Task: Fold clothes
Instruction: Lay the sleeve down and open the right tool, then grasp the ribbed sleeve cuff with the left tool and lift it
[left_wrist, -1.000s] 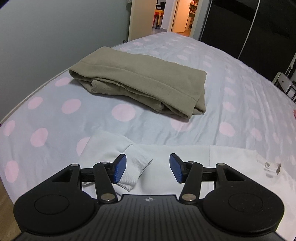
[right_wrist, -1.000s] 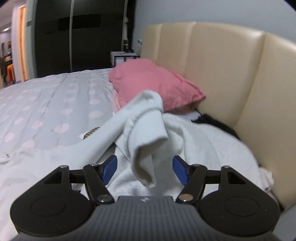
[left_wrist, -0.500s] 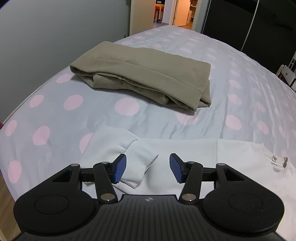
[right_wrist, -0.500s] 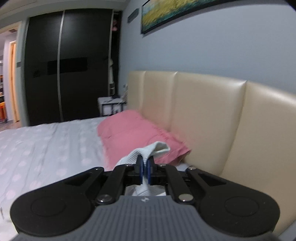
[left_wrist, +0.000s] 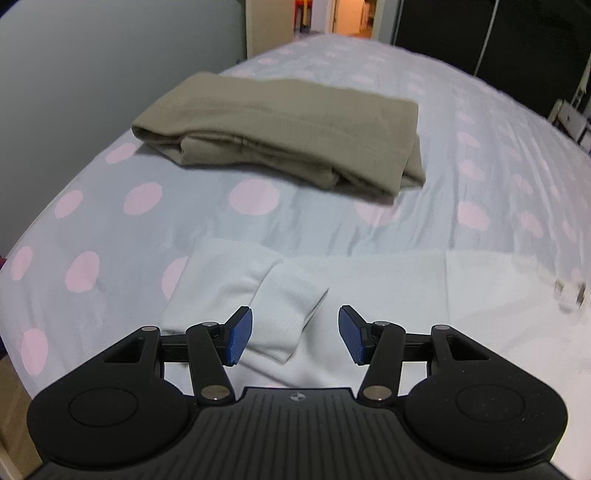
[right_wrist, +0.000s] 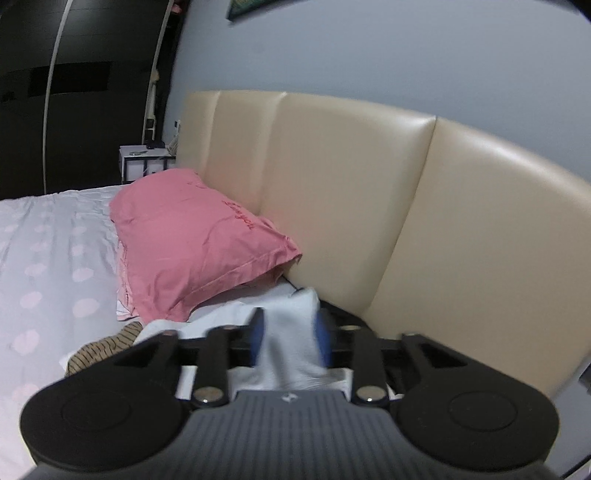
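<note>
A white sweatshirt (left_wrist: 388, 291) lies flat on the bed, its left sleeve folded in with the ribbed cuff (left_wrist: 284, 317) just ahead of my left gripper (left_wrist: 295, 334), which is open and empty above it. In the right wrist view my right gripper (right_wrist: 290, 338) has its blue pads partly apart with the white right sleeve cuff (right_wrist: 291, 343) between them, blurred by motion. A folded olive garment (left_wrist: 280, 129) lies farther down the bed.
The bed has a grey sheet with pink dots (left_wrist: 140, 199). A pink pillow (right_wrist: 192, 240) and a striped brown garment (right_wrist: 99, 350) lie by the beige padded headboard (right_wrist: 369, 206). A dark wardrobe (right_wrist: 74, 92) and a nightstand (right_wrist: 144, 162) stand behind.
My right gripper closed on the white sleeve cuff and lifted it, and now its jaws have parted somewhat around the cuff. The left gripper has drifted slightly and stays open.
</note>
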